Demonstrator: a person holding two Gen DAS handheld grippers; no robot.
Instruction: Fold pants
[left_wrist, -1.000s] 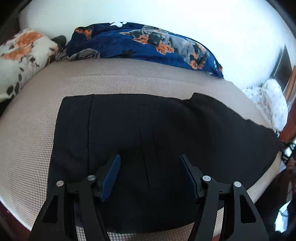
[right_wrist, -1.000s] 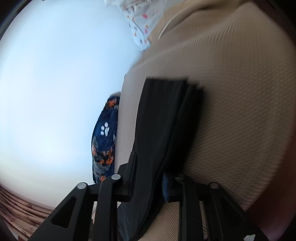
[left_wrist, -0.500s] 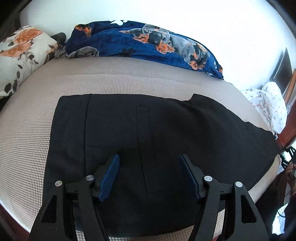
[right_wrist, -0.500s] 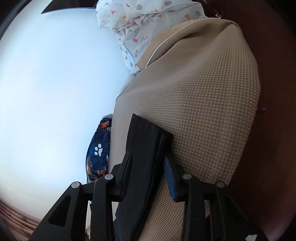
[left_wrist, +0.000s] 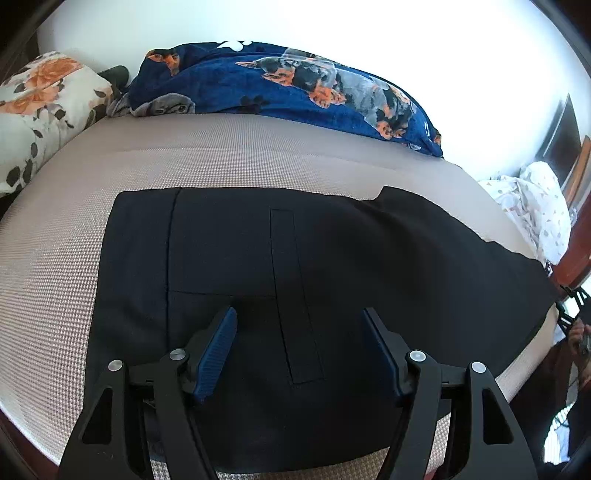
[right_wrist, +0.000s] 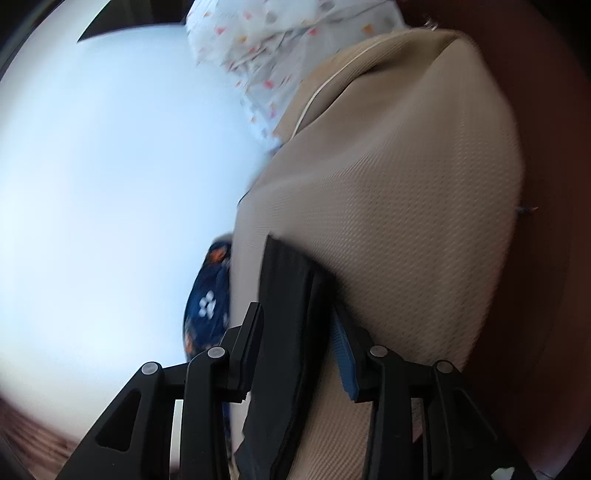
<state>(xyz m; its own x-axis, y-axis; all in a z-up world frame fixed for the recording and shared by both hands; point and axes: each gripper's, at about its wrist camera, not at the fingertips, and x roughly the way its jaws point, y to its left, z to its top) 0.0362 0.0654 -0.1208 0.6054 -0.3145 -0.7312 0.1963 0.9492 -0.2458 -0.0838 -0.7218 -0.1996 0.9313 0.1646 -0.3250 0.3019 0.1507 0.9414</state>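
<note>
Both hand-held grippers are seen over a bed covered in beige woven fabric. On the left hand-held gripper (left_wrist: 299, 332) the jaws are spread wide and nothing is gripped; its blue-lined fingers (left_wrist: 218, 350) are held just above the black pants (left_wrist: 295, 266), near the edge of the garment closest to the camera. The pants are laid flat across the bed (left_wrist: 240, 155), with the waistband end toward the left of that view and the leg end stretched toward the bed's right edge. A long narrow stitched panel is seen on the cloth between the two fingers.

In the right wrist view, which is tilted and partly blurred, the right hand-held gripper (right_wrist: 299, 339) is seen at the leg end of the pants (right_wrist: 284, 314). The folded black layers pass between its fingers, but a gap is visible beside the blue-lined finger (right_wrist: 343, 358), so the jaws appear released rather than clenched on the cloth.

A dark blue blanket printed with dogs and paw marks (left_wrist: 295, 88) is bunched along the far side of the bed. A floral pillow (left_wrist: 40, 110) lies at the far left, and a white sheet with small coloured shapes (left_wrist: 532, 199) lies at the far right.
</note>
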